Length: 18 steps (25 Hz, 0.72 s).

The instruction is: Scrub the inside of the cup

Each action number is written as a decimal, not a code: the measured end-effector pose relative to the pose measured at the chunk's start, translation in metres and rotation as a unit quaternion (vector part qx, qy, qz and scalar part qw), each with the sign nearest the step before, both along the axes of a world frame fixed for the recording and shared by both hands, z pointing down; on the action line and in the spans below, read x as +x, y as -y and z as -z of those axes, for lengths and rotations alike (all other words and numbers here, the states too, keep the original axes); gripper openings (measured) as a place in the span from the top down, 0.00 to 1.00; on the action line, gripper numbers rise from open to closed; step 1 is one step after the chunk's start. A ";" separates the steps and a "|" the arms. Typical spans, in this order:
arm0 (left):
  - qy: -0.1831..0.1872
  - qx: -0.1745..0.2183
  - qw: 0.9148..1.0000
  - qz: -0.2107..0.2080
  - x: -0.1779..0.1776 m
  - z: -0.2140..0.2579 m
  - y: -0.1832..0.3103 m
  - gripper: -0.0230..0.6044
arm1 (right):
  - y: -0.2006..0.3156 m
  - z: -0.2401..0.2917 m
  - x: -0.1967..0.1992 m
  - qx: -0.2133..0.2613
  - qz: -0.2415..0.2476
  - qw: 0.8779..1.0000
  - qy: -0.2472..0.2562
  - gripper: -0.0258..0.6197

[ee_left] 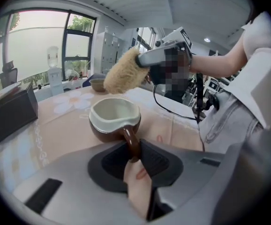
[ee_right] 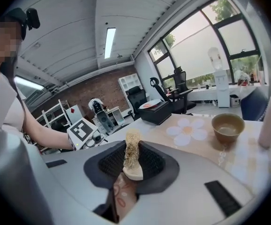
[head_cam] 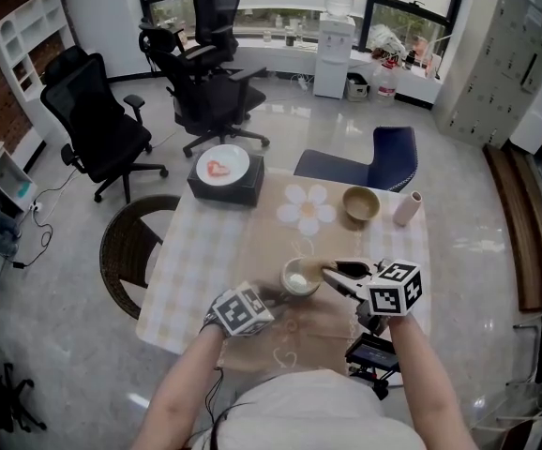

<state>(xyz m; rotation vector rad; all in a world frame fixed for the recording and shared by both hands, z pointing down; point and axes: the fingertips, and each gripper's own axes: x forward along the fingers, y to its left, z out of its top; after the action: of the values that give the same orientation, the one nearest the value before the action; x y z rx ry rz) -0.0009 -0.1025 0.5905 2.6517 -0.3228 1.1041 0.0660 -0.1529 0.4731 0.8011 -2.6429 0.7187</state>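
Two grips, head view: left gripper (head_cam: 273, 296) at 8 o'clock of cup (head_cam: 300, 277), jaw tips hard to make out; right gripper (head_cam: 335, 273) at 3 o'clock. Left gripper view: pinched narrowly on handle (ee_left: 131, 143), scrubber (ee_left: 123, 72) at 12 o'clock above cup. Right gripper view: clamped on scrubber, lower end hidden between pads.

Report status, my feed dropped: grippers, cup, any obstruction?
Left gripper shut on handle of brown cream-lined ceramic cup. Right gripper shut on tan fibrous scrubber, above the cup, not inside. Nothing between them.
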 end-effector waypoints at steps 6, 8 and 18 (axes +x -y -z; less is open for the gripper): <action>0.007 0.010 1.000 -0.007 -0.002 -0.010 -0.009 0.85 | -0.002 -0.004 -0.008 -0.005 -0.011 1.000 -0.006 0.84; 0.001 0.009 1.000 -0.001 -0.001 -0.009 -0.009 0.85 | -0.002 -0.005 -0.008 -0.008 -0.014 1.000 -0.010 0.84; 0.051 0.075 0.995 0.044 -0.027 -0.011 0.002 0.85 | -0.004 0.009 0.002 0.014 -0.061 0.998 0.008 0.84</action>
<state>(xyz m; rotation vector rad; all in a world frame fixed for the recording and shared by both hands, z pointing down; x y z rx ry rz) -0.0280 -0.1046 0.6019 2.6839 -0.5574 1.2338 0.0675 -0.1491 0.4646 0.9742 -2.6414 0.7218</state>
